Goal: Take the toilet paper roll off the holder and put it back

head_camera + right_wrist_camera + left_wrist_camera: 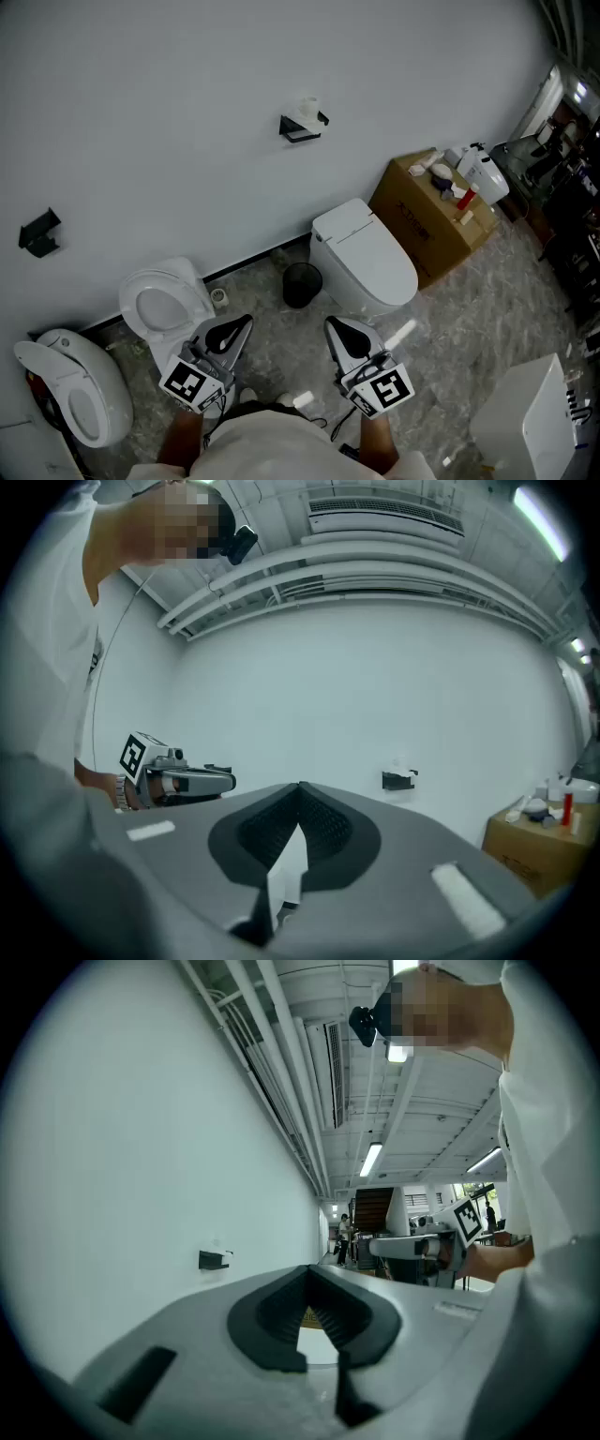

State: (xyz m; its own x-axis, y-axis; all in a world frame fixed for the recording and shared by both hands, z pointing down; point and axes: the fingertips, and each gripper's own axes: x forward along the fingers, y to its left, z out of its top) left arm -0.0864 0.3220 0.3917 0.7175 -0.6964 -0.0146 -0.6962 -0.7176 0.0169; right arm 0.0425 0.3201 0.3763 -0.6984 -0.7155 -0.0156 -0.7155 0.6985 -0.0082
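The white toilet paper roll point(309, 104) sits on a black wall holder point(300, 128) high on the white wall. The right gripper view shows the same holder point(398, 780) with the roll point(401, 764) far ahead, to the right of the jaws. My left gripper point(246, 322) and right gripper point(331, 324) hang low near my body, far from the holder. Both are shut, tips touching, nothing between them. The left gripper view also shows a black wall holder point(214, 1259) far off, beyond the shut left gripper point(307, 1270).
A second black holder point(39, 232) is on the wall at left. Along the wall stand toilets point(364, 258) point(161, 305), a black bin point(302, 284) and a cardboard box point(427, 225) with bottles on top. A white cabinet point(534, 422) is at lower right.
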